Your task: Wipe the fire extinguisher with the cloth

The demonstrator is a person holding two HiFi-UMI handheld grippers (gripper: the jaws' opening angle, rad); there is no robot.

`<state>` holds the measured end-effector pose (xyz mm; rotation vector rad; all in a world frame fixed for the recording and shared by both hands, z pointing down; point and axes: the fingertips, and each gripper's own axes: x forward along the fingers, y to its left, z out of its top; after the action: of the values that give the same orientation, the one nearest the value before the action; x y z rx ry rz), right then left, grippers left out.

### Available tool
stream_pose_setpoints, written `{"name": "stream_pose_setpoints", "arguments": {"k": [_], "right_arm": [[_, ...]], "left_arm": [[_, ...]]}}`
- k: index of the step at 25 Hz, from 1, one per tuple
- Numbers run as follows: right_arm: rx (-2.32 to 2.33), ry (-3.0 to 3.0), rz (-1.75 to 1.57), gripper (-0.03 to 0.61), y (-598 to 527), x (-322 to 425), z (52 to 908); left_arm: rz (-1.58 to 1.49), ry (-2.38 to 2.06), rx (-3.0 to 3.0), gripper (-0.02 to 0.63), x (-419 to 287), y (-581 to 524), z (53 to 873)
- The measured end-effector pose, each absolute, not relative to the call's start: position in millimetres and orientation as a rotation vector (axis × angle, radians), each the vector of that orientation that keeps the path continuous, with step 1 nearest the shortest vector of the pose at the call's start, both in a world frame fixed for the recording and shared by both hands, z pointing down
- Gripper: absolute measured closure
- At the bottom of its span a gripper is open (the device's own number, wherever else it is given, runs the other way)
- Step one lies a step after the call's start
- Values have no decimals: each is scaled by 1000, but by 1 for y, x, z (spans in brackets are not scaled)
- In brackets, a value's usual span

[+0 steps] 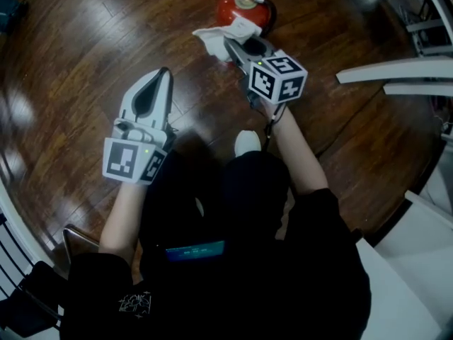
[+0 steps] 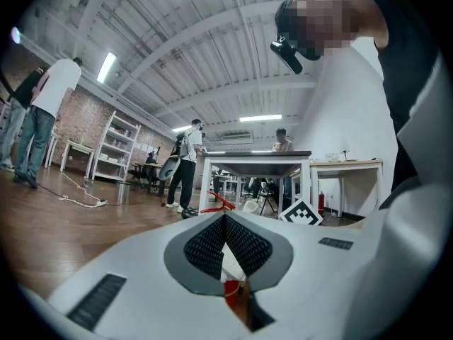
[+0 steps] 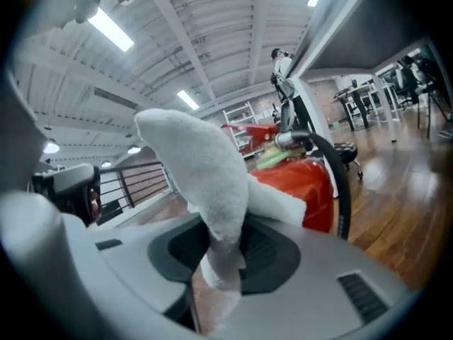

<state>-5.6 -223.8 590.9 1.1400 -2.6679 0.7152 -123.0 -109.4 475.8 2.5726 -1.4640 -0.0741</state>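
A red fire extinguisher (image 1: 238, 6) with a black hose stands on the dark wood floor at the top centre of the head view. My right gripper (image 1: 235, 47) is shut on a white cloth (image 1: 224, 35), which hangs against the near side of the extinguisher. In the right gripper view the cloth (image 3: 204, 183) is pinched between the jaws, and the red body (image 3: 306, 185) and hose (image 3: 335, 172) sit just behind it. My left gripper (image 1: 163, 75) hovers lower left of the extinguisher, shut and holding nothing. Its pads (image 2: 241, 245) meet in the left gripper view.
White shelf rails (image 1: 393, 71) jut in from the right and a black railing (image 1: 18, 275) runs at the lower left. The person's legs and a white shoe (image 1: 246, 142) lie below the grippers. Standing people (image 2: 185, 168) and tables (image 2: 258, 163) are farther off.
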Motion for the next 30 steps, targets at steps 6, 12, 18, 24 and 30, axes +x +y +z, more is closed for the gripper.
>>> {"name": "stream_pose_setpoints", "arguments": {"k": [6,12,18,24,30], "right_arm": [[1042,-2466,762,448,-224,-27,694],[1009,-2318,698,448,-221,-32,763],[1010,-2360,699,448,-216,-29,753],[1070,-2553,632,446,-194,2,667],[1129,-2669,414,446,-214,81,572]], "left_arm": [[-58,-1484,2564,612,-129,-110,478],[-41,-1519,2552,612,-138,-107,478],[-47,-1525,2542,612,-139,-105,482],[-69,-1489,2560,612,-129,-106,480],[-72,-1452,2571,612,-119,-108,484]]}}
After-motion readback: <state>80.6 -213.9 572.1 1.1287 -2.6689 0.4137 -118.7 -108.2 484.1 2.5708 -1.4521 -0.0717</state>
